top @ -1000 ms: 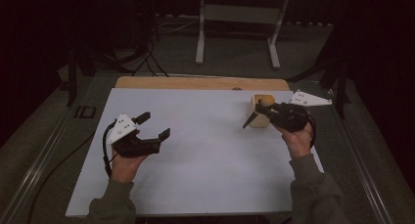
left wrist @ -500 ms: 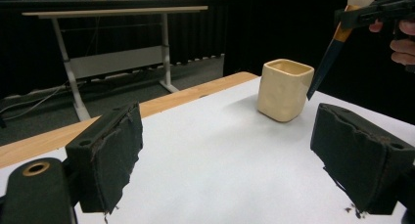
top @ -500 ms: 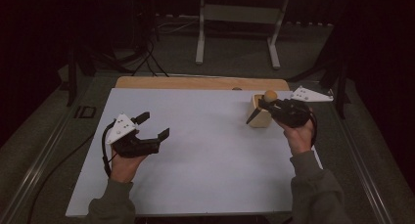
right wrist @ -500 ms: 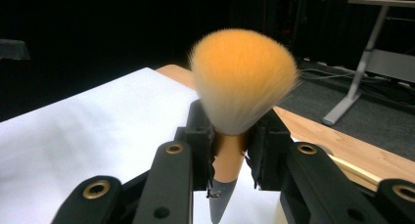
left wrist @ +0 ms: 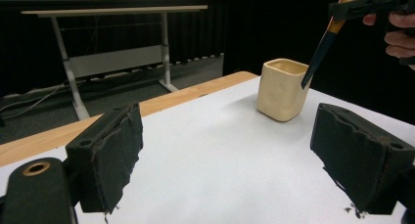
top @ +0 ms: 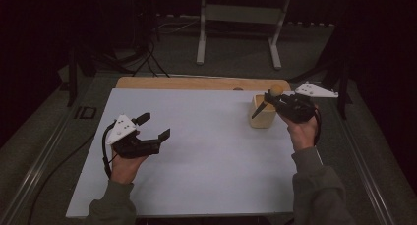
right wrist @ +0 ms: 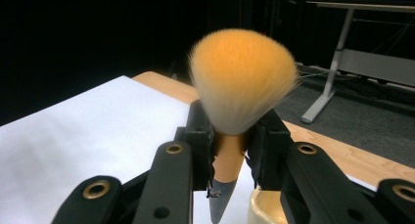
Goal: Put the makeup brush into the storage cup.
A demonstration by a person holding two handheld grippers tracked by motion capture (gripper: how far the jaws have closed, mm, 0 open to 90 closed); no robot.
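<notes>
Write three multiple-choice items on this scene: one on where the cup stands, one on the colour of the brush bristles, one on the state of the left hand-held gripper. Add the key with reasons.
1. Where does the cup stand on the white table?
A. at the near left corner
B. toward the far right
C. at the middle of the near edge

2. What colour are the bristles of the brush?
A. orange fading to white
B. blue
C. black

3. How is the left hand-held gripper?
A. shut on the cup
B. shut on the brush
C. open, holding nothing

Key:
1. B, since the high view shows the cup near the table's far right, below the right hand-held gripper.
2. A, since the right gripper view shows an orange tuft with pale tips.
3. C, since the left gripper view shows its jaws wide apart over bare table.
</notes>
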